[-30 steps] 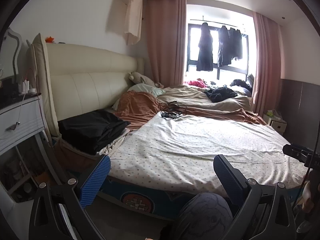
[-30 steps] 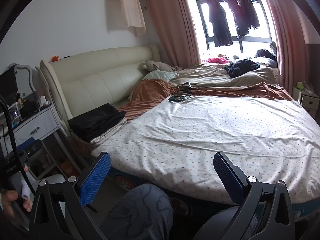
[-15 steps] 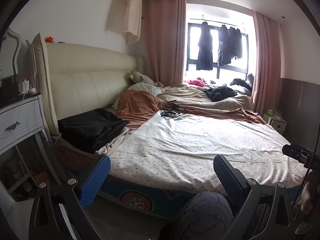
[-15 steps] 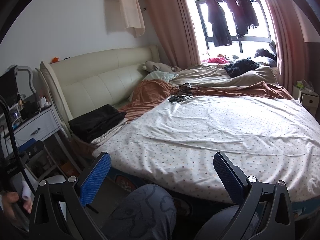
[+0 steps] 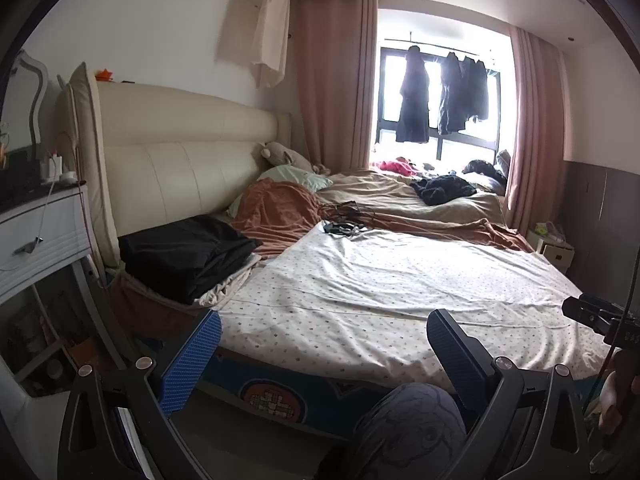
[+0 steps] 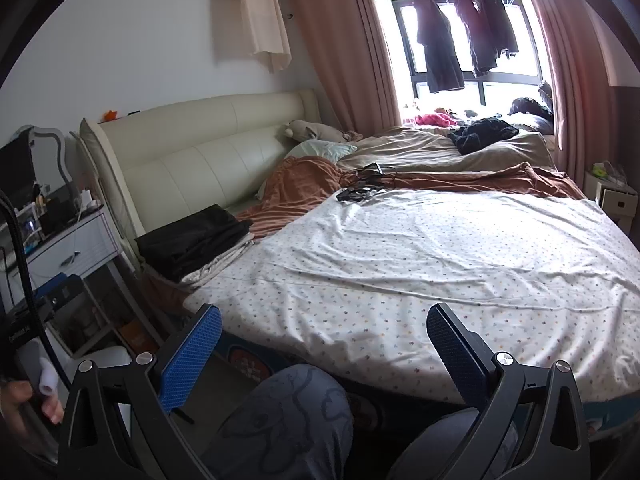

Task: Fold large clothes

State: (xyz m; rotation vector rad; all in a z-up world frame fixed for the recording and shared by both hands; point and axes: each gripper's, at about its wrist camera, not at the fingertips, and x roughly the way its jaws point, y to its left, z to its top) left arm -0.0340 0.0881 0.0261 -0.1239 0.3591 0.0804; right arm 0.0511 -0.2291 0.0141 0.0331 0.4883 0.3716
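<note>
Both grippers hang short of the foot of the bed, off its near edge, and neither touches any cloth. The left gripper (image 5: 322,354) has its jaws spread wide with nothing between them, and the right gripper (image 6: 322,350) stands the same way, jaws wide apart and empty. The person's knees in grey patterned trousers (image 6: 288,416) sit just below the jaws, close against the blue bed frame (image 5: 276,392). The dotted white sheet (image 5: 392,280) covers the near half of the bed and lies mostly flat with shallow creases; its near edge drapes over the frame, and this broad stretch is the open room on the bed. The folded black clothes (image 5: 184,254) are stacked at the left corner by the cream headboard (image 5: 180,160), on a pale cloth whose edge spills toward the sheet, well apart from both grippers. Beyond the sheet's far edge a rust-brown blanket (image 5: 280,216) runs across the bed, with a tangle of dark cables (image 5: 344,224) at that border. A loose dark garment (image 5: 442,190) lies farther back on the beige bedding near the window. A white nightstand (image 5: 40,236) stands close beside the bed's left edge, leaving only a narrow gap.
</note>
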